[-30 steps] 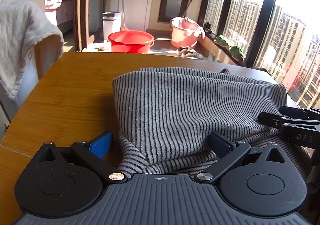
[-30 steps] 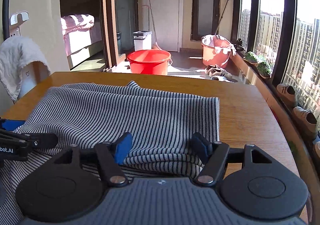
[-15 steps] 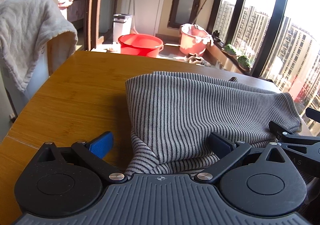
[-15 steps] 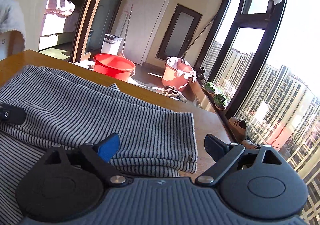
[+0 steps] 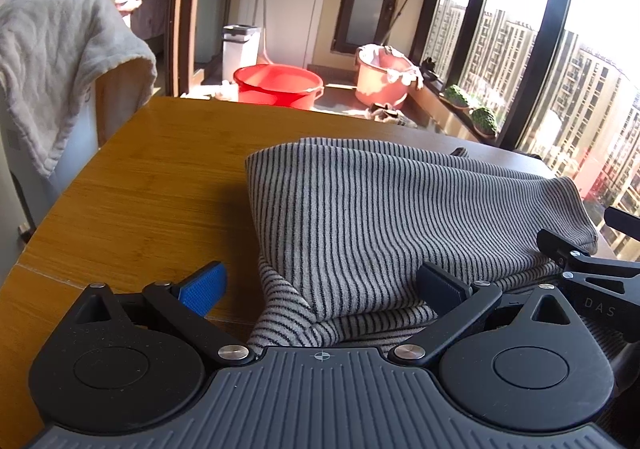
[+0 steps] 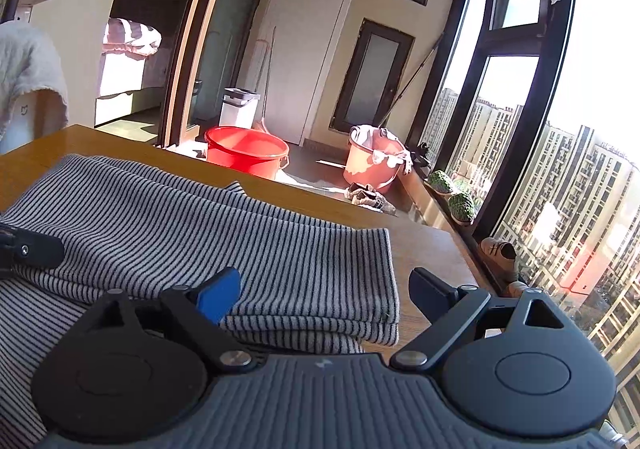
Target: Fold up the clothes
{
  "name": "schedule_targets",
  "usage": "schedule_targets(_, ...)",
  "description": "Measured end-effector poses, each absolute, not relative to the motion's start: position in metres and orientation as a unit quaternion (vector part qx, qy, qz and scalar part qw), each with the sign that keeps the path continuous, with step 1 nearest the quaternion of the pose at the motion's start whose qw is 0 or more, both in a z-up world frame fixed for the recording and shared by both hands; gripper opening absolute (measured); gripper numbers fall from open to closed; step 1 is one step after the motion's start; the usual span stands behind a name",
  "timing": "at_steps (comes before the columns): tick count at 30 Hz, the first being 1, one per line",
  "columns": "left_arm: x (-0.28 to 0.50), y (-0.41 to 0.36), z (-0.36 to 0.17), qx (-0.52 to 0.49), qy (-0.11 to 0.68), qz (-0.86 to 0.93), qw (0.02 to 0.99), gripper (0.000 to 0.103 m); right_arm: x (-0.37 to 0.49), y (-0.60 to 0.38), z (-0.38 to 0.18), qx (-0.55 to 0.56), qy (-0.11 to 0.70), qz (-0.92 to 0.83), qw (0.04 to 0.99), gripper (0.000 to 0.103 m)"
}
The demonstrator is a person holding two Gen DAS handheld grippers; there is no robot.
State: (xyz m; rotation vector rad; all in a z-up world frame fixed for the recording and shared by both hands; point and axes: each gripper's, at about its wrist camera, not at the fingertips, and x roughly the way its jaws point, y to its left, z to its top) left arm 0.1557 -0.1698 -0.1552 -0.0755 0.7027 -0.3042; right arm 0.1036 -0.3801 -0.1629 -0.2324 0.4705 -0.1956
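A grey striped garment [image 5: 400,217] lies folded in layers on the wooden table [image 5: 152,177]. My left gripper [image 5: 322,287] is open at its near left corner: the blue pad is over bare wood, the other finger rests over the cloth. My right gripper [image 6: 325,295] is open wide at the garment's [image 6: 240,241] right folded edge, and the stacked layers lie between the fingers without the pads pressing on them. Each gripper shows in the other's view: the right gripper [image 5: 592,273] at the right edge, the left gripper [image 6: 28,249] at the left edge.
A white towel [image 5: 52,61] hangs over a chair left of the table. Beyond the far edge stand a red basin [image 5: 278,83], a pink bucket [image 5: 382,75] and a white bin [image 5: 240,45]. Tall windows and shoes [image 6: 498,249] lie to the right of the table.
My right gripper's jaws have spread wider, and it has rolled and shifted toward the garment's right edge. The left gripper has stayed open in nearly the same place. The garment has not moved.
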Motion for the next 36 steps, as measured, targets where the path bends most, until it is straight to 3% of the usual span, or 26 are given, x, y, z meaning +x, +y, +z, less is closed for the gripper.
schedule_targets(6, 0.151, -0.162, -0.157, -0.059, 0.336, -0.142, 0.929, 0.103, 0.102, -0.39, -0.159, -0.087, 0.227, -0.072, 0.967, 0.092)
schedule_targets(13, 0.147, -0.178, -0.156, -0.008, 0.332, -0.137, 0.933, 0.103, 0.102, -0.398, -0.16, -0.068, 0.23, -0.069, 0.968, 0.092)
schedule_targets(21, 0.121, -0.175, -0.133, 0.013, 0.245, -0.159, 0.956, 0.103, 0.098, -0.41, -0.16, -0.031, 0.258, -0.035, 0.965, 0.092)
schedule_targets(24, 0.114, -0.182, -0.118, 0.016, 0.225, -0.189, 0.956, 0.103, 0.095, -0.418, -0.159, -0.005, 0.279, -0.006, 0.96, 0.084)
schedule_targets(26, 0.124, -0.195, -0.12, 0.006, 0.258, -0.208, 0.944, 0.103, 0.092, -0.42, -0.153, 0.004, 0.275, -0.003, 0.961, 0.07)
schedule_targets(27, 0.131, -0.201, -0.125, 0.001, 0.28, -0.214, 0.936, 0.103, 0.091, -0.421, -0.148, 0.01, 0.268, -0.003, 0.963, 0.058)
schedule_targets(28, 0.138, -0.207, -0.133, -0.003, 0.3, -0.219, 0.928, 0.103, 0.092, -0.424, -0.144, 0.02, 0.264, -0.001, 0.964, 0.055)
schedule_targets(31, 0.153, -0.218, -0.153, 0.016, 0.333, -0.207, 0.92, 0.103, 0.095, -0.433, -0.13, 0.048, 0.254, 0.003, 0.966, 0.054)
schedule_targets(34, 0.154, -0.216, -0.154, 0.013, 0.335, -0.213, 0.918, 0.103, 0.114, -0.446, -0.154, 0.071, 0.345, 0.003, 0.936, 0.054)
schedule_targets(36, 0.152, -0.213, -0.156, 0.007, 0.334, -0.217, 0.917, 0.103, 0.109, -0.443, -0.161, 0.041, 0.334, 0.015, 0.942, 0.054)
